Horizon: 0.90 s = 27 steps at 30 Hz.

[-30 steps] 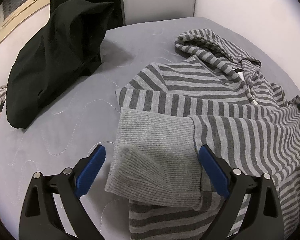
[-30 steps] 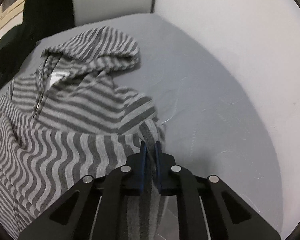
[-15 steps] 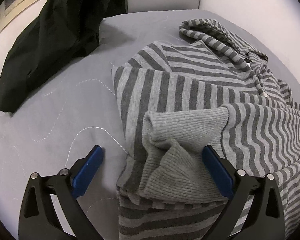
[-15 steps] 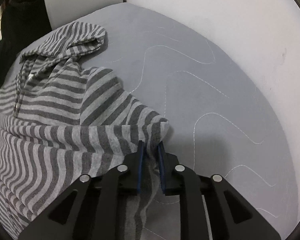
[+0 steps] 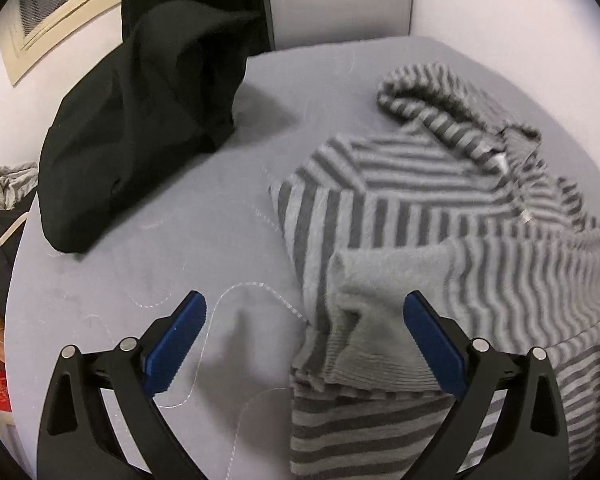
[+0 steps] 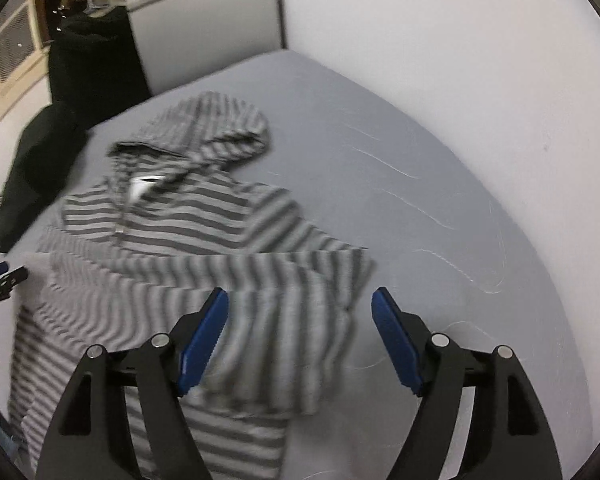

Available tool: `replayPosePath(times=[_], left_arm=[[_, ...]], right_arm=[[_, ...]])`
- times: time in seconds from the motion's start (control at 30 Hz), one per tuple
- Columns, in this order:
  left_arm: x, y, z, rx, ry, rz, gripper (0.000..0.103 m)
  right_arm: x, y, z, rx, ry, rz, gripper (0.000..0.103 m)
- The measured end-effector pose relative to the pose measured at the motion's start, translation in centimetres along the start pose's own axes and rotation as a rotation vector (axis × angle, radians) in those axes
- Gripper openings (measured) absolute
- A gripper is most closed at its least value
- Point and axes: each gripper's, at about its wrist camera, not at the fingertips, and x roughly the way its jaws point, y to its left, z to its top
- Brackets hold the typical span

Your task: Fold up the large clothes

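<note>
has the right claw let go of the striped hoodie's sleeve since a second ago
Yes. The right claw was shut on the striped hoodie; now its jaws are opening, clear of the fabric, and it has drawn back from the grey bed.

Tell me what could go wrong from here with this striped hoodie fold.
1. The grey ribbed cuff lies bunched, not flat, so the next fold may trap a lump.
2. The right gripper is opening above the folded sleeve with nothing between its pads; that loose edge could spring back.
3. The black garment lies near on the bed and might snag.
</note>
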Motion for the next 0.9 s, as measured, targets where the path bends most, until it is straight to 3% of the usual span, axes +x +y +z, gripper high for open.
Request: replayPosePath(times=[0.07, 0.13, 0.2, 0.27, 0.5, 0.73, 0.83, 0.9], left_arm=[[-1.0, -0.7, 0.2, 0.007, -0.020, -0.029, 0.097], [-1.6, -1.7, 0.2, 0.028, -0.034, -0.044, 0.097], [-1.7, -2.8, -0.1, 0.053, -0.033, -0.061, 0.097], [-1.4, -3.7, -0.4, 0.074, -0.019, -0.063, 0.097], [1.5, -4.5, -2.9, 0.083, 0.072, -0.075, 0.097], [2.4, -4.5, -3.1, 0.097, 0.073, -0.086, 0.098], [2.5, -4.5, -3.0, 0.095, 0.066, -0.088, 0.098], [2.4, -4.3, -2.8, 0.084, 0.060, -0.097, 0.097]], right_arm=[[-0.2, 1.1, -0.3, -0.012, -0.003, 0.014, 0.073], [0.0, 2.0, -1.0, -0.023, 0.013, 0.021, 0.061], [0.8, 2.7, -1.9, -0.017, 0.044, 0.021, 0.041], [1.2, 2.8, -2.6, -0.008, 0.061, 0.021, 0.031], [2.4, 2.4, -5.4, 0.017, 0.133, -0.001, 0.030], [3.2, 2.4, -5.8, 0.015, 0.133, -0.001, 0.030], [3.3, 2.4, -5.6, 0.018, 0.134, 0.005, 0.033], [3.0, 2.4, -5.2, 0.030, 0.130, 0.020, 0.041]])
